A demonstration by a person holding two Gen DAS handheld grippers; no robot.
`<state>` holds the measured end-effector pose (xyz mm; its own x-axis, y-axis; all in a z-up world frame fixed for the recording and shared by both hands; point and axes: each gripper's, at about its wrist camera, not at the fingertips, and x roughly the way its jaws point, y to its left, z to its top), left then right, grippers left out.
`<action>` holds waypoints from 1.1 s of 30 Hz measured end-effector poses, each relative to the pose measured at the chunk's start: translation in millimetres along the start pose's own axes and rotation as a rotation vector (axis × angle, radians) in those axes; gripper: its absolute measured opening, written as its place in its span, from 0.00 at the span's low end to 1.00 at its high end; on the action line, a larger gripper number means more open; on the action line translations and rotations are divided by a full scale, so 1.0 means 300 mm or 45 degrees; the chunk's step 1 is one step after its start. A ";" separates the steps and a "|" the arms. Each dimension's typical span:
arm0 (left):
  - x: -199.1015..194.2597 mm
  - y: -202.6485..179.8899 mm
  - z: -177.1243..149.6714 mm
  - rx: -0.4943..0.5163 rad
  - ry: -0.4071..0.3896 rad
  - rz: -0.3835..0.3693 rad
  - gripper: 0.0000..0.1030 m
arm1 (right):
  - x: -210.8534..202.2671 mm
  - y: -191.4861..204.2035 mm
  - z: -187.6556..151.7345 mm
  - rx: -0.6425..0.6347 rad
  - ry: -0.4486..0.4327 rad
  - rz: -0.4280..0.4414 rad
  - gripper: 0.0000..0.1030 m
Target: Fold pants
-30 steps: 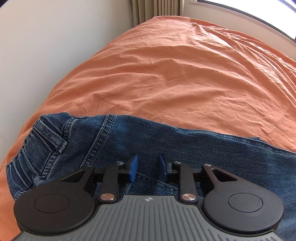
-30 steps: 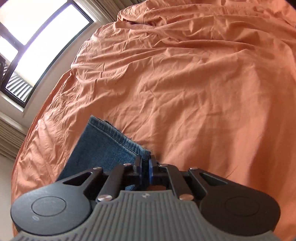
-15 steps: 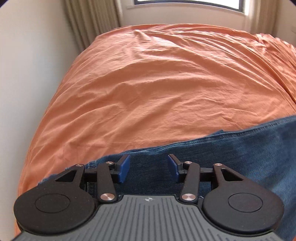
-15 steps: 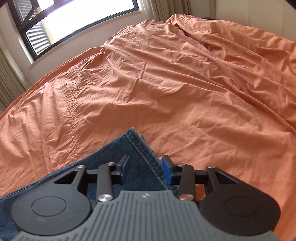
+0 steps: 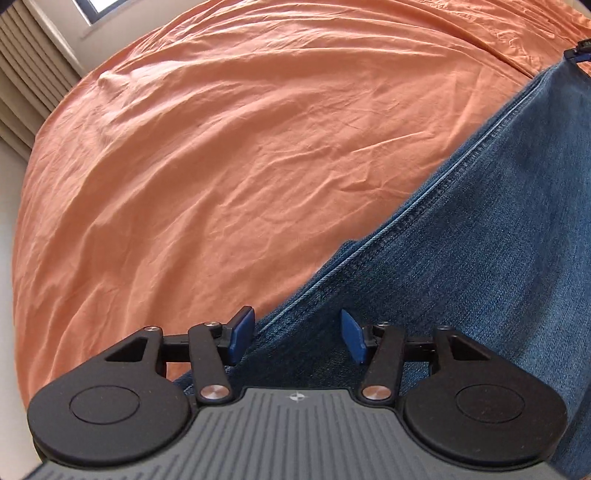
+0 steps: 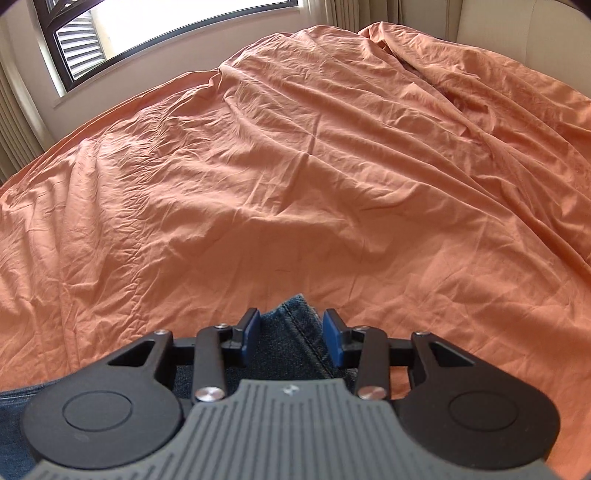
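Blue denim pants (image 5: 480, 258) lie flat on an orange bed sheet (image 5: 221, 147), running from the lower middle to the upper right of the left wrist view. My left gripper (image 5: 297, 334) is open, its blue pads straddling the seamed edge of the pants. In the right wrist view the hem end of the pants (image 6: 291, 325) lies between the open pads of my right gripper (image 6: 291, 338), not pinched. The tip of the right gripper (image 5: 580, 50) shows at the far end of the pants in the left wrist view.
The wrinkled orange sheet (image 6: 295, 184) covers the whole bed. A window (image 6: 147, 33) and curtains (image 5: 26, 74) stand at the far side. A beige headboard or wall (image 6: 535, 33) is at the upper right.
Both grippers have opened wider and let go of the pants. The left gripper has moved from the waistband along to the leg edge; the right one has drawn back over the hem.
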<state>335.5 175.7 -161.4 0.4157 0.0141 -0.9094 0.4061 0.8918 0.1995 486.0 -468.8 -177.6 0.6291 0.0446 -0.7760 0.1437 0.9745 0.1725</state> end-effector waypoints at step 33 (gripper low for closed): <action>-0.163 -0.075 -0.093 -0.569 -0.216 0.093 0.43 | -0.290 -0.198 -0.229 0.294 -0.074 -0.088 0.32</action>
<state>283.1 167.5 -131.6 0.5724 0.0434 -0.8188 -0.0035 0.9987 0.0505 370.1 -515.6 -162.0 0.6540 -0.0395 -0.7555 0.3546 0.8982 0.2600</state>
